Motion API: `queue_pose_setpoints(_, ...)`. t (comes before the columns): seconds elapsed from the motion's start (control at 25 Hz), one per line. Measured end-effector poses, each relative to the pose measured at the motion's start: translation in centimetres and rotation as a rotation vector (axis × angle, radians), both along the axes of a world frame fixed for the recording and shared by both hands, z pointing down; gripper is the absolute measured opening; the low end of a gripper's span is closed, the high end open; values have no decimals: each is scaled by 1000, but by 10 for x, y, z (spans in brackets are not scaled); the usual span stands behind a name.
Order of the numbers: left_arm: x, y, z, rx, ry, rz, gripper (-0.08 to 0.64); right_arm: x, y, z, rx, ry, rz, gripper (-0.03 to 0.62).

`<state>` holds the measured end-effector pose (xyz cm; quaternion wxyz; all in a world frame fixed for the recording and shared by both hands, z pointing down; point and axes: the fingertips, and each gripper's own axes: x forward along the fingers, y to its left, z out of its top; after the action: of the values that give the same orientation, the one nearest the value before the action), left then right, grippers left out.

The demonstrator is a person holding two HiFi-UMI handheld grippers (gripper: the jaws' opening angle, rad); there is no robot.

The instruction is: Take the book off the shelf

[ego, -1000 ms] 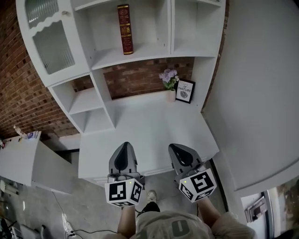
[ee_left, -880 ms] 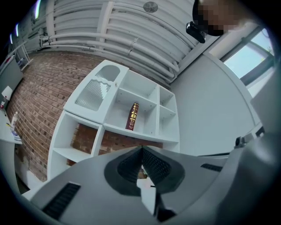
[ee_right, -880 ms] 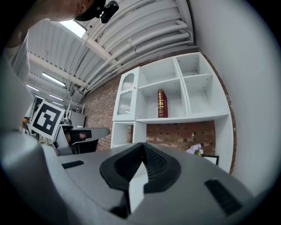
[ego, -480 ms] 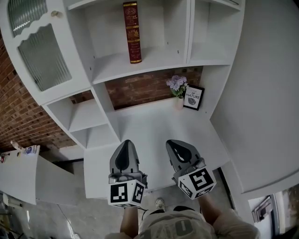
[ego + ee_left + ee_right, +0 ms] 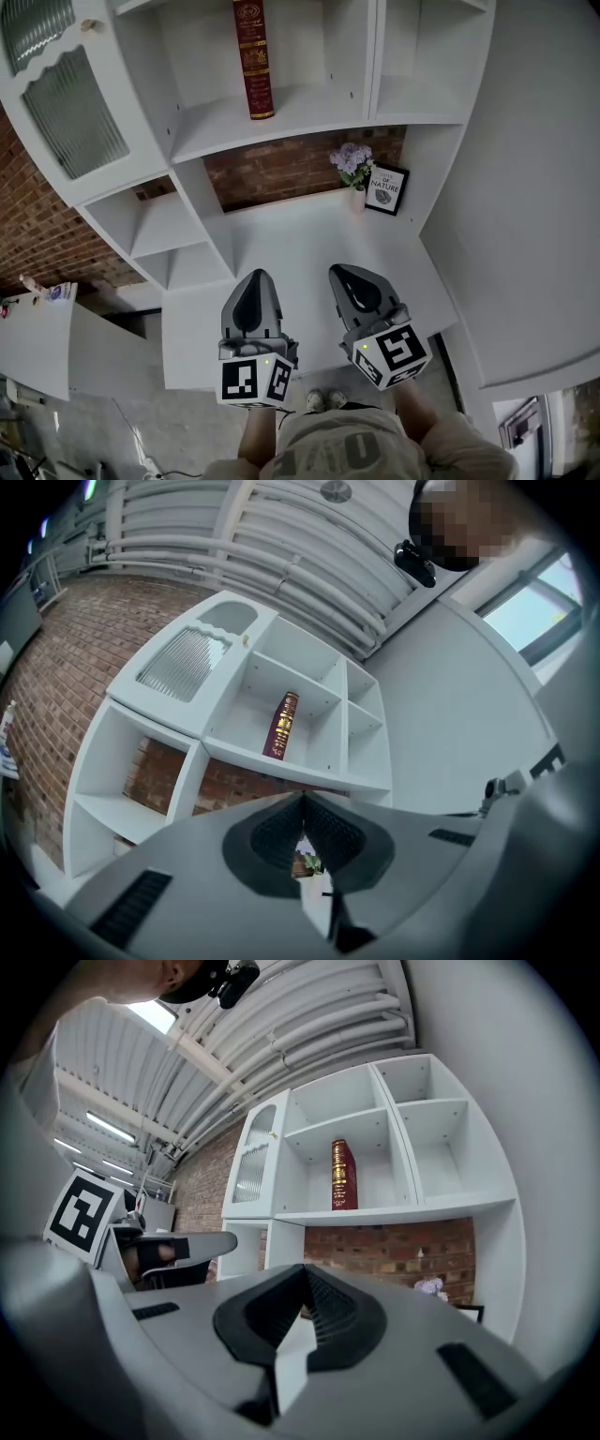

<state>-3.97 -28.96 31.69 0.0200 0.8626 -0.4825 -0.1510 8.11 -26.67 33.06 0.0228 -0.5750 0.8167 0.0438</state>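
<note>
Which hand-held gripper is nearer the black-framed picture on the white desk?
Right. The right hand-held gripper is below-left of the black-framed picture in the head view; the left hand-held gripper lies farther to the left.

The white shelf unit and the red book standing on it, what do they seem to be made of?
Shelf unit: probably painted or laminated wood board, judging by its flat, even white panels with square edges and a dull sheen. Book: a hardcover whose dark red spine looks like leather or an imitation, with gold stamped bands.
</note>
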Motion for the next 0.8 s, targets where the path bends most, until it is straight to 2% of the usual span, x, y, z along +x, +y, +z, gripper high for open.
queue_pose_setpoints(0.24,7,4,-2,12,-45,-9,12,17,-4,-2,11,-90,11,15)
queue_pose_setpoints(0.4,10,0,-3,10,-46,-15,12,22,-6,-3,3,-120,0,15)
queue_pose_setpoints(0.6,16,-1,-9,31,-52,-16,12,26,-12,-14,25,-91,8,15)
queue_pose_setpoints(0.8,9,-5,-8,32,-48,-37,12,12,-33,-66,152,-38,-14,15)
